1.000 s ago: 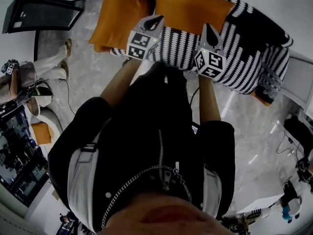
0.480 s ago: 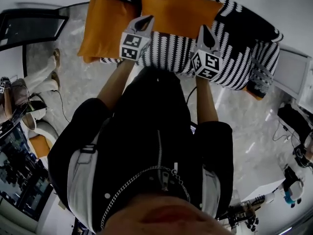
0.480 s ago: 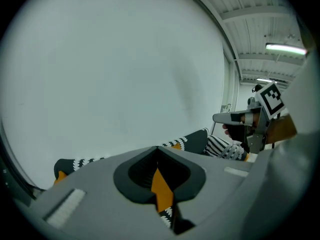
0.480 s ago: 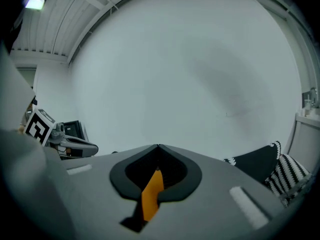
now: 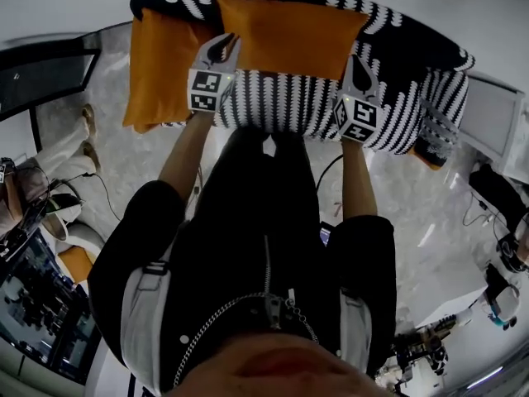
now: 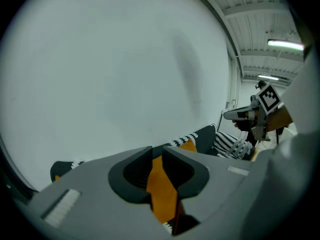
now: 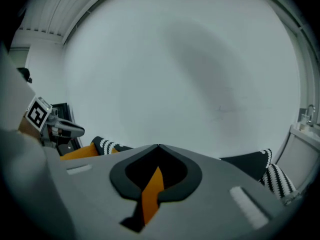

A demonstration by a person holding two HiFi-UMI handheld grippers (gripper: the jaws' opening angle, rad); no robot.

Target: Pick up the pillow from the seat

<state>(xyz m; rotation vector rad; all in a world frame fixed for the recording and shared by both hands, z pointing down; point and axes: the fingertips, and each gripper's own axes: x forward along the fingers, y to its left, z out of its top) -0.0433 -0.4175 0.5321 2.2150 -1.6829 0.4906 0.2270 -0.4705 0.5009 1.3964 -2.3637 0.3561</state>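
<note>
Grippers: two, both held over the seat front of one black-and-white striped sofa (image 5: 281,106). On my left gripper (image 5: 221,46) the jaws have just been opening and stand a narrow slit apart, with nothing gripped; only orange shows beyond the slit. On my right gripper (image 5: 357,63) the jaw tips meet and hold nothing. Pillows: two, both orange square fabric. One left-end pillow (image 5: 157,64) stands at the seat's left end. One centre pillow (image 5: 289,31) leans on the backrest.
</note>
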